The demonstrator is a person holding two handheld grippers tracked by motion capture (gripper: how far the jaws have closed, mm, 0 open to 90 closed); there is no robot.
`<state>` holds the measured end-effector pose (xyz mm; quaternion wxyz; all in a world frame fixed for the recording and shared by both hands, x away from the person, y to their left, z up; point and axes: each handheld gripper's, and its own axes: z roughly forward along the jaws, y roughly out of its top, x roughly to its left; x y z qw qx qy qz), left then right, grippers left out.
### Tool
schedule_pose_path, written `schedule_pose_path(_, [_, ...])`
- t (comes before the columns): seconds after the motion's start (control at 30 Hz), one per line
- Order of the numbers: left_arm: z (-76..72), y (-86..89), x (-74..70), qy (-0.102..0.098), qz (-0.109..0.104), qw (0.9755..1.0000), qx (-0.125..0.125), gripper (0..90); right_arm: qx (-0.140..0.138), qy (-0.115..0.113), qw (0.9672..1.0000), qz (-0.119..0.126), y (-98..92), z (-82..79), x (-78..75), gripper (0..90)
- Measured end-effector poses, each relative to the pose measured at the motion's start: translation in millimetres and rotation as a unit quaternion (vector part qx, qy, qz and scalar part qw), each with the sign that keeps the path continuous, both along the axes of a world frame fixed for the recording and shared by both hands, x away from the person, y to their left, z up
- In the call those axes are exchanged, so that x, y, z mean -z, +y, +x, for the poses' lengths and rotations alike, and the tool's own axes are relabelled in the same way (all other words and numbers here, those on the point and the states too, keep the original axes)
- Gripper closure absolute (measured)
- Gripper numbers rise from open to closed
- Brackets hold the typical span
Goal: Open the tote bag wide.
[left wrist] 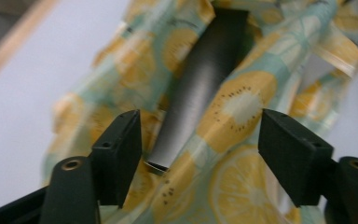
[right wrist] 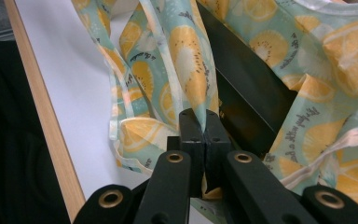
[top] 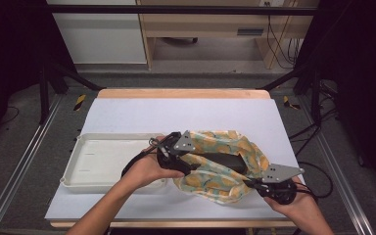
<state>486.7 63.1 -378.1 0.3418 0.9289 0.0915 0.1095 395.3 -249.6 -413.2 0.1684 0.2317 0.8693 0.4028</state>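
Now the right tool (right wrist: 204,122) was clamped on the bag's (top: 225,169) rim at the desk's (top: 127,112) near right, while the left tool (left wrist: 200,149) stood apart, empty. Straight ahead of it, the black box (left wrist: 200,79) lay lengthwise inside the bag, nearest that hand.

— High view: set above the near edge, looking forward and down on the whole table (top: 127,110), with the floor beyond at 12 o'clock. Well back from the work.

— And the gripper views?

— Left gripper view: riding close, looking along its own jaws onto the fruit-print bag (left wrist: 242,107) and the black box (left wrist: 200,79) inside it. Right gripper view: closer yet, facing the bag (right wrist: 191,79) from the opposite side.

— Shared ground?

— Bag (top: 225,161) and box (top: 223,160), right of centre in the high view.
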Motion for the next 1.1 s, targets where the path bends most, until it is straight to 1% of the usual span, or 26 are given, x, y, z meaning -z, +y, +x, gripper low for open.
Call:
schedule_pose_path(0.03, [-1.1,-1.9,0.5,-0.001,0.019,0.9998,0.006,35.7,0.001,0.002,1.0,-0.001,-0.5,-1.0,-0.1,90.0])
schedule_pose_path(0.07, [-2.3,-4.0,1.4,0.001,0.036,0.9992,0.016,44.9,0.002,0.002,1.0,-0.006,-1.7,-2.2,-0.1,90.0])
schedule_pose_path(0.1, [-3.7,-5.8,1.9,0.003,0.054,0.9983,0.024,44.9,0.002,0.002,1.0,-0.006,-1.7,-2.2,-0.1,90.0])
schedule_pose_path(0.13, [-5.5,-7.2,2.5,0.003,0.065,0.9976,0.023,55.6,0.005,0.003,0.9999,-0.009,-3.2,-3.2,0.0,90.0])
schedule_pose_path(0.17, [-7.6,-8.2,2.6,0.006,0.078,0.9968,0.021,55.6,0.005,0.003,0.9999,-0.009,-3.2,-3.2,0.0,90.0])
schedule_pose_path(0.23, [-14.2,-9.7,3.2,-0.007,0.083,0.9962,0.023,69.1,0.011,0.006,0.9999,-0.012,-5.0,-3.9,0.1,90.0])
schedule_pose_path(0.27, [-18.2,-10.1,4.2,-0.004,0.083,0.9963,0.022,79.6,0.015,0.007,0.9998,-0.011,-6.8,-3.9,0.5,89.2])
schedule_pose_path(0.3, [-20.8,-10.3,5.3,-0.003,0.081,0.9965,0.021,79.6,0.015,0.007,0.9998,-0.011,-6.8,-3.9,0.5,89.2])
schedule_pose_path(0.33, [-28.0,-10.7,8.1,-0.001,0.078,0.9967,0.021,85.5,0.019,0.009,0.9997,-0.011,-7.7,-3.7,0.3,84.3])
schedule_pose_path(0.37, [-31.8,-10.8,9.5,0.0,0.075,0.9969,0.024,86.9,0.022,0.007,0.9997,-0.008,-7.9,-3.4,-0.2,80.0])
schedule_pose_path(0.4, [-31.8,-10.8,9.5,0.0,0.075,0.9969,0.024,88.0,0.022,0.007,0.9997,-0.008,-7.9,-3.4,-0.2,80.0])
schedule_pose_path(0.43, [-36.6,-10.9,11.6,0.001,0.074,0.9968,0.03,88.0,0.027,0.007,0.9996,-0.006,-7.9,-3.2,-1.5,74.4])
schedule_pose_path(0.47, [-39.7,-11.0,12.6,0.002,0.074,0.9968,0.031,88.5,0.031,0.005,0.9995,-0.003,-7.4,-2.7,-3.3,66.5])
schedule_pose_path(0.5, [-43.7,-11.1,14.1,-0.001,0.073,0.9968,0.032,88.9,0.037,0.005,0.9993,0.0,-6.2,-1.5,-7.1,54.2])
schedule_pose_path(0.53, [-50.3,-11.4,17.0,0.002,0.072,0.9967,0.037,88.9,0.04,0.006,0.9992,0.002,-5.4,-0.8,-9.7,50.9])
schedule_pose_path(0.6, [-53.0,-11.6,18.6,0.0,0.075,0.9965,0.038,89.1,0.043,0.003,0.9991,0.004,-4.7,0.1,-12.4,48.0])
schedule_pose_path(0.67, [-56.5,-11.8,22.4,-0.002,0.083,0.9956,0.042,89.6,0.054,-0.003,0.9985,0.006,-2.8,4.9,-21.7,38.2])
schedule_pose_path(0.73, [-57.7,-11.1,25.8,0.004,0.081,0.9958,0.043,89.7,0.059,-0.006,0.9982,0.007,-2.6,7.4,-24.7,36.3])
schedule_pose_path(0.8, [-57.8,-10.6,28.7,0.006,0.082,0.9958,0.04,89.8,0.077,-0.008,0.997,0.007,-2.4,15.7,-29.5,33.4])
schedule_pose_path(0.87, [-57.6,-10.4,30.3,0.01,0.086,0.9955,0.039,89.9,0.097,-0.002,0.9952,0.007,-3.8,27.9,-32.0,30.9])
schedule_pose_path(0.9, [-57.3,-10.7,29.8,0.011,0.088,0.9954,0.037,89.9,0.124,0.0,0.9923,0.005,-5.3,41.1,-34.0,28.1])
schedule_pose_path(0.97, [-56.9,-10.9,28.5,0.01,0.093,0.995,0.036,89.9,0.138,-0.002,0.9904,-0.011,-5.0,53.9,-35.8,26.1])
schedule_pose_path(1.0, [-56.9,-10.9,28.5,0.01,0.093,0.995,0.036,89.9,0.138,-0.002,0.9904,-0.011,-5.0,53.9,-35.8,26.1])
schedule_pose_path(1.03, [-56.5,-10.8,27.9,0.011,0.095,0.9948,0.036,89.9,0.145,0.002,0.9892,-0.019,-4.4,60.0,-36.3,24.0])
schedule_pose_path(1.07, [-56.0,-10.3,27.7,0.015,0.093,0.995,0.033,89.9,0.155,0.017,0.9873,-0.03,-3.8,73.7,-35.5,22.3])
schedule_pose_path(1.1, [-56.0,-10.3,27.7,0.015,0.093,0.995,0.033,89.9,0.157,0.022,0.9869,-0.031,-3.5,77.5,-34.7,21.7])
